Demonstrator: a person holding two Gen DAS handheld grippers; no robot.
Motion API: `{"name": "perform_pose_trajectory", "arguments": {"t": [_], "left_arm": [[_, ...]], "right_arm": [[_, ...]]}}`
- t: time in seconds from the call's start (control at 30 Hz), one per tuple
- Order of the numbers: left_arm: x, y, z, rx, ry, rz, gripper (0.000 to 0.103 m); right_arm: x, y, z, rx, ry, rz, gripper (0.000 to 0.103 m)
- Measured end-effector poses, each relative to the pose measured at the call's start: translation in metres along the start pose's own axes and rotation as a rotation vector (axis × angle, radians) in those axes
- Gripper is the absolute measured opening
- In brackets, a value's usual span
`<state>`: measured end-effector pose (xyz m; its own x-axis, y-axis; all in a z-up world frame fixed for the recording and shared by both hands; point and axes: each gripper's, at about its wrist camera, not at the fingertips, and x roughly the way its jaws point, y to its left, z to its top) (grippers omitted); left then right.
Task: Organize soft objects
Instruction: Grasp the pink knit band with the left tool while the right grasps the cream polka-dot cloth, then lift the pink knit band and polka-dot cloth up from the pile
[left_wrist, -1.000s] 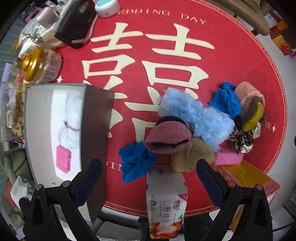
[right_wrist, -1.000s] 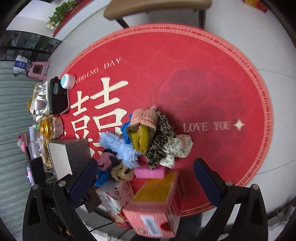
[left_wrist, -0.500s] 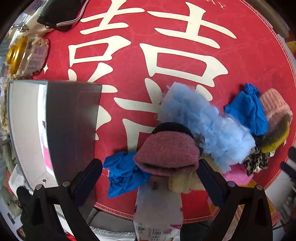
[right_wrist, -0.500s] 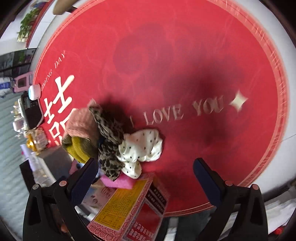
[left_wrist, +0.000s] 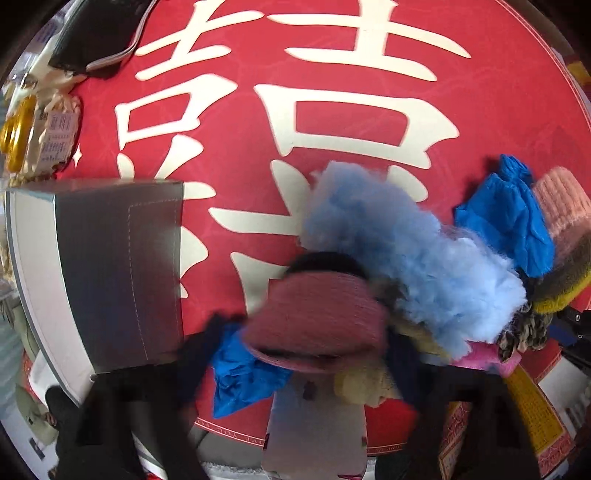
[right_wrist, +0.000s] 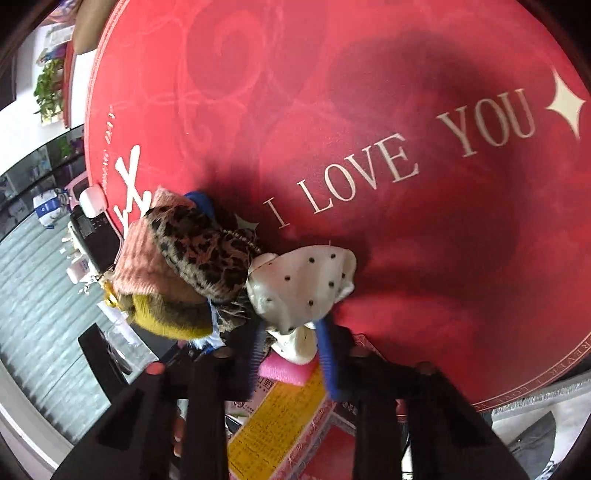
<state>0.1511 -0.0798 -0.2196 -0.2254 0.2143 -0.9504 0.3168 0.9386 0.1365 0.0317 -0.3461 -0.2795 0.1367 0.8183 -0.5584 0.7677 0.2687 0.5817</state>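
A heap of soft things lies on the red round mat (left_wrist: 332, 122). In the left wrist view my left gripper (left_wrist: 303, 347) points steeply down with its jaws closing. Its blurred fingers touch both sides of a mauve knitted hat (left_wrist: 314, 321). A blue cloth (left_wrist: 243, 373) lies by the left finger and a pale blue fluffy piece (left_wrist: 406, 251) lies behind the hat. In the right wrist view my right gripper (right_wrist: 293, 350) is closing, and its blue pads pinch the lower end of a white polka-dot cloth (right_wrist: 303, 280). A leopard-print cloth (right_wrist: 199, 251) lies to the left of the polka-dot cloth.
A grey open box (left_wrist: 118, 266) stands left of the heap. A tissue pack (left_wrist: 314, 424) and a red and yellow carton (right_wrist: 280, 424) lie at the mat's near edge, with a pink sponge (right_wrist: 284, 371) on the carton. Jars and a black device (left_wrist: 99, 37) sit far left.
Both grippers have come down onto the heap. Their jaws, wide apart before, have drawn in: the left around the mauve hat, the right onto the polka-dot cloth. The right view has rolled.
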Motion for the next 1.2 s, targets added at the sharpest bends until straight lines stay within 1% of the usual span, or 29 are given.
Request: {"name": "perform_pose_trajectory", "arguments": {"t": [0.03, 0.07, 0.1, 0.2, 0.27, 0.37, 0.47, 0.57, 0.67, 0.73, 0.77, 0.87, 0.9, 0.93, 1.0, 1.03, 1.07, 1.1, 1.13, 1.17, 1.2], "left_arm": [[-0.001, -0.001, 0.0, 0.009, -0.003, 0.0, 0.047], [-0.002, -0.005, 0.0, 0.019, -0.004, -0.002, 0.031], [-0.003, -0.006, 0.0, 0.03, -0.008, -0.008, 0.027], [-0.008, -0.008, -0.001, 0.04, -0.031, -0.024, 0.027], [-0.015, -0.008, -0.002, 0.028, -0.063, -0.021, 0.027], [-0.03, -0.007, -0.006, 0.01, -0.107, -0.039, 0.027], [-0.041, -0.004, -0.011, 0.014, -0.145, -0.04, 0.027], [-0.047, -0.002, -0.014, 0.011, -0.158, -0.049, 0.027], [-0.056, 0.001, -0.02, -0.006, -0.185, -0.053, 0.027], [-0.064, 0.002, -0.026, -0.022, -0.202, -0.056, 0.027], [-0.067, 0.004, -0.03, -0.029, -0.21, -0.059, 0.027], [-0.076, 0.014, -0.044, -0.036, -0.227, -0.06, 0.027], [-0.08, 0.017, -0.049, -0.039, -0.234, -0.061, 0.027], [-0.073, 0.02, -0.05, -0.043, -0.238, -0.064, 0.027], [-0.08, 0.027, -0.057, -0.062, -0.236, -0.081, 0.027], [-0.082, 0.028, -0.059, -0.066, -0.239, -0.087, 0.027], [-0.084, 0.031, -0.06, -0.064, -0.245, -0.091, 0.027], [-0.086, 0.031, -0.062, -0.056, -0.253, -0.096, 0.027], [-0.085, 0.033, -0.061, -0.05, -0.258, -0.1, 0.027], [-0.085, 0.032, -0.062, -0.043, -0.263, -0.104, 0.027], [-0.083, 0.032, -0.062, -0.04, -0.261, -0.11, 0.027]], "right_arm": [[-0.005, 0.0, -0.002, -0.004, -0.007, -0.002, 0.016], [-0.01, -0.001, -0.004, -0.009, -0.015, 0.003, 0.016], [-0.013, 0.0, -0.005, -0.014, -0.021, 0.006, 0.015], [-0.029, 0.0, -0.012, -0.025, -0.049, 0.02, 0.014], [-0.033, 0.003, -0.016, -0.034, -0.059, 0.029, 0.014], [-0.047, 0.004, -0.022, -0.065, -0.077, 0.026, 0.014], [-0.057, 0.004, -0.028, -0.078, -0.091, 0.036, 0.014], [-0.064, 0.009, -0.034, -0.088, -0.102, 0.078, 0.014], [-0.071, 0.018, -0.042, -0.109, -0.102, 0.141, 0.013], [-0.072, 0.031, -0.048, -0.135, -0.096, 0.182, 0.013], [-0.07, 0.038, -0.051, -0.153, -0.094, 0.185, 0.013], [-0.064, 0.063, -0.062, -0.232, -0.087, 0.157, 0.012], [-0.061, 0.072, -0.067, -0.264, -0.086, 0.13, 0.012], [-0.06, 0.077, -0.07, -0.282, -0.092, 0.098, 0.012], [-0.062, 0.076, -0.071, -0.281, -0.147, 0.017, 0.012], [-0.065, 0.07, -0.067, -0.255, -0.189, -0.057, 0.02], [-0.069, 0.064, -0.065, -0.238, -0.216, -0.121, 0.046], [-0.073, 0.056, -0.057, -0.219, -0.25, -0.197, 0.062], [-0.074, 0.049, -0.052, -0.209, -0.27, -0.228, 0.079], [-0.075, 0.043, -0.046, -0.196, -0.279, -0.259, 0.079], [-0.073, 0.035, -0.036, -0.181, -0.264, -0.278, 0.079]]}}
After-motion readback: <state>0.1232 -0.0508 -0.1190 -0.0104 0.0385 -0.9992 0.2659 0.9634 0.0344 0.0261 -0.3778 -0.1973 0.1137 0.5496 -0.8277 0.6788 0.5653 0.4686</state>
